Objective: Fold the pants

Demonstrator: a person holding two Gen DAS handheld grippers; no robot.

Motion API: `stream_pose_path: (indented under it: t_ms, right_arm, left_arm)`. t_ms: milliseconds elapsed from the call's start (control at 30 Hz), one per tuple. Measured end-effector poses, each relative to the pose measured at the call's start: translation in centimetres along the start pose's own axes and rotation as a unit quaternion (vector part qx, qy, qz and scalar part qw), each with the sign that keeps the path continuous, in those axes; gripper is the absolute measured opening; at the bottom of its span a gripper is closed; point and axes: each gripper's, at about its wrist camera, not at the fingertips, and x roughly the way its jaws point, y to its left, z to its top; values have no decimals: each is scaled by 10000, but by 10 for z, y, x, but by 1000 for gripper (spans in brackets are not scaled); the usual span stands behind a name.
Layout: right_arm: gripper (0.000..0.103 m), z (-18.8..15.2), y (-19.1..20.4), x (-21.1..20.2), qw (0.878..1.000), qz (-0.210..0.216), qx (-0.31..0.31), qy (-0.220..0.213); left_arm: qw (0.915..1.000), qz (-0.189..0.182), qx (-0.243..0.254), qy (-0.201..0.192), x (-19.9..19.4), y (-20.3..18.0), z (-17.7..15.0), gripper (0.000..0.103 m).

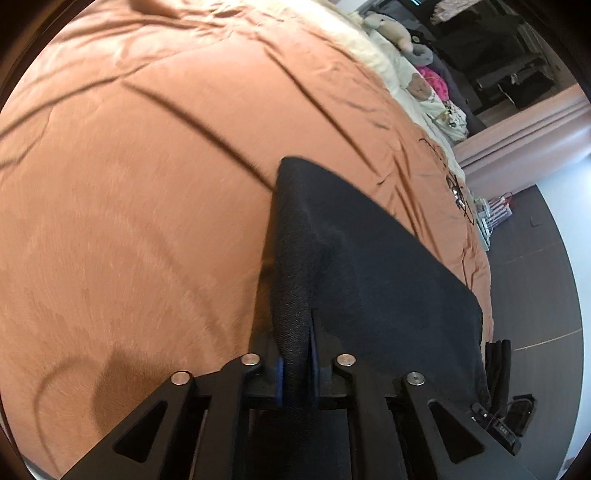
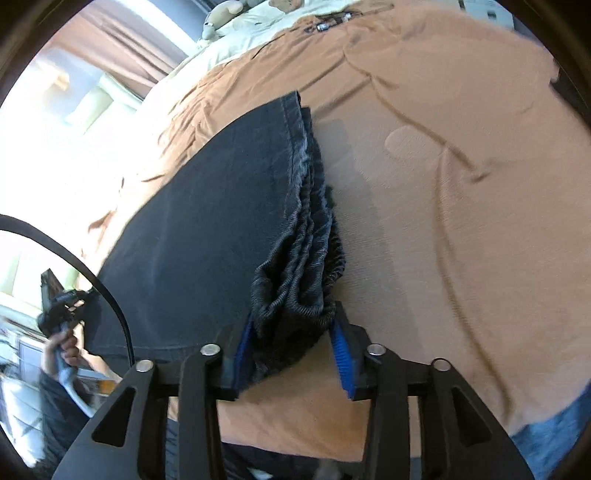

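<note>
Dark navy pants hang stretched between my two grippers above an orange-brown bed cover. My left gripper is shut on a folded edge of the pants, the cloth pinched between its blue pads. In the right wrist view the pants show stacked layers and a gathered elastic waistband. My right gripper holds the waistband bunch between its blue pads; the jaws stand fairly wide around the thick bunch. The left gripper and the hand on it show at the far left.
The bed cover is wrinkled. Cream bedding with stuffed toys lies at the head of the bed. Dark floor and pink curtains are beyond the bed's edge. A black cable arcs at the left.
</note>
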Motion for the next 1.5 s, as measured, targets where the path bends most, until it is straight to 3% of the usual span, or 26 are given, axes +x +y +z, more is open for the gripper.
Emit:
stream_pose_path:
  t_ms: [67,100,133,233,267,433,567,800,1033,1100,1300,1367,1433,1500]
  right_arm:
    - [50,0,4,-8,9996,-194,-191,-97]
    - [60,1,6,-13,9990,-296,-291,-167]
    - [67,1,9,-17,9984,-373,-359,-240]
    - [73,-1,26,-26,9955,-508,-612,-508]
    - [73,0,30,-28,9948,-483,-717,-541]
    - [73,-3,53,-21,9888,-341,-1344,-557]
    - [73,-1,67,1,9871,-112,-1553,-365]
    - [73,13,87,41,9828,-130,-1816,-313]
    - [73,12,122,70,9721,-23,-2347,-10]
    - [73,14,130,78,9698,136,-2434,119]
    - [73,22,159,114,9600,20,-2776,350]
    - [68,25,167,124,9601,94,-2773,363]
    - [49,25,175,133,9593,181,-2779,475]
    - [38,26,181,146,9585,224,-2784,570]
  left_arm:
    - [10000,-3,-67,-9,1,5,-4,18]
    - [10000,13,-89,-13,1,7,-7,20]
    - [9999,33,-111,-6,1,9,-8,27]
    - [9997,-50,-229,19,0,18,-18,48]
    - [9997,-57,-253,25,0,21,-22,52]
    - [9989,-214,-414,-7,-7,27,-44,57]
    - [9979,-374,-513,-88,-17,30,-60,69]
    - [9951,-510,-793,-308,-27,36,-80,70]
    - [9957,-287,-738,-487,-31,30,-92,70]
    - [9936,-399,-891,-566,-33,35,-94,70]
    - [9863,-712,-1217,-862,-35,45,-103,69]
    - [9837,-770,-1295,-981,-36,48,-108,67]
    - [9813,-821,-1364,-1081,-37,52,-114,63]
    - [9809,-815,-1360,-1126,-37,53,-116,57]
